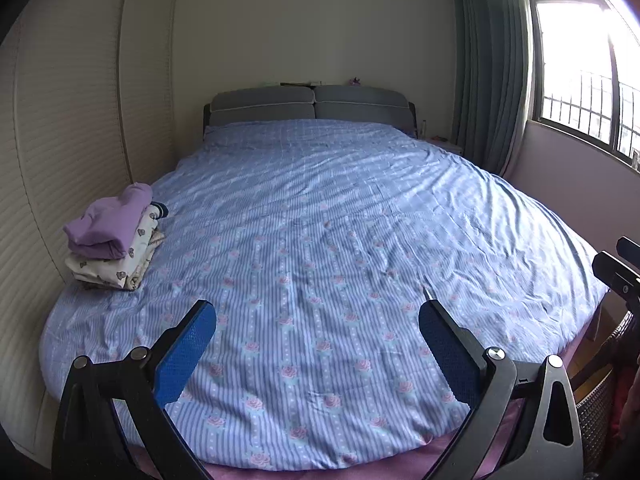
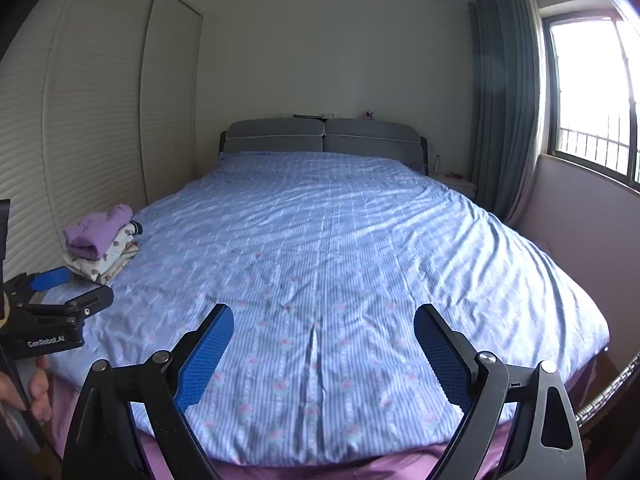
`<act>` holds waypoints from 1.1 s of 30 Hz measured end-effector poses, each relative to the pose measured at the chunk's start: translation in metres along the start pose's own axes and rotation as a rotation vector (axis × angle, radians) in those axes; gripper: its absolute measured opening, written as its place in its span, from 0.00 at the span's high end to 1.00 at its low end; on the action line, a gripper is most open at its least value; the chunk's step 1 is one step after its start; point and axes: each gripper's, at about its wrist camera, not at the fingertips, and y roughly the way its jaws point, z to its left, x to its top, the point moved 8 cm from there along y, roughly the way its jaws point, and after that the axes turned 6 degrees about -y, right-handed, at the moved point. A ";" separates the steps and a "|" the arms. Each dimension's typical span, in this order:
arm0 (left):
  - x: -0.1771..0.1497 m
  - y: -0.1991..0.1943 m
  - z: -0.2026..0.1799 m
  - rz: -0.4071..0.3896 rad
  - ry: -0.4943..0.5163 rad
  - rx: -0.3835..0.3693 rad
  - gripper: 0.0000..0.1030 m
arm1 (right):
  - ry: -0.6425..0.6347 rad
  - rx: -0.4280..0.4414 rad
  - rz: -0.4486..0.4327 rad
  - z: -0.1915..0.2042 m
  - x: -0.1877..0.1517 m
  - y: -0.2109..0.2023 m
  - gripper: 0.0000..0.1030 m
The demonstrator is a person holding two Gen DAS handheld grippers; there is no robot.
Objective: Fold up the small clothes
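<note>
A stack of folded small clothes (image 1: 108,236) (image 2: 98,240) sits near the left edge of the bed, a purple top lying over white patterned pieces. The bed (image 1: 320,200) (image 2: 320,240) has a blue striped cover with pink roses. My left gripper (image 1: 317,312) hovers open over the foot of the bed with nothing between its blue pads. It also shows at the left of the right wrist view, left gripper (image 2: 80,288), just in front of the stack. My right gripper (image 2: 324,314) is open and holds nothing; its side shows at the right gripper (image 1: 620,268) in the other view.
Slatted wardrobe doors (image 1: 72,128) run along the left of the bed. A grey headboard (image 1: 312,106) stands at the far end, with a green curtain (image 1: 492,72) and a barred window (image 1: 580,80) to the right. A wicker basket (image 1: 596,404) stands at the bed's right corner. A hand (image 2: 38,392) holds the left gripper.
</note>
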 end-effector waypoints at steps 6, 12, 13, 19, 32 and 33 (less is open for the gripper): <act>-0.016 -0.004 0.000 0.007 0.002 0.009 0.00 | -0.024 -0.018 0.024 0.003 -0.018 -0.003 0.10; -0.012 -0.007 0.004 -0.004 -0.014 0.009 0.00 | -0.015 -0.017 0.024 0.000 -0.021 -0.004 0.10; -0.012 -0.007 0.004 -0.005 -0.014 0.009 0.00 | -0.016 -0.017 0.023 0.000 -0.021 -0.005 0.10; -0.011 -0.010 0.006 -0.004 -0.014 0.011 0.00 | -0.011 -0.016 0.021 0.001 -0.021 -0.007 0.10; -0.006 -0.013 0.018 -0.022 -0.054 0.045 0.00 | 0.013 0.006 0.007 -0.001 -0.019 -0.008 0.10; -0.006 -0.013 0.018 -0.020 -0.056 0.045 0.00 | 0.014 0.006 0.007 -0.002 -0.018 -0.007 0.10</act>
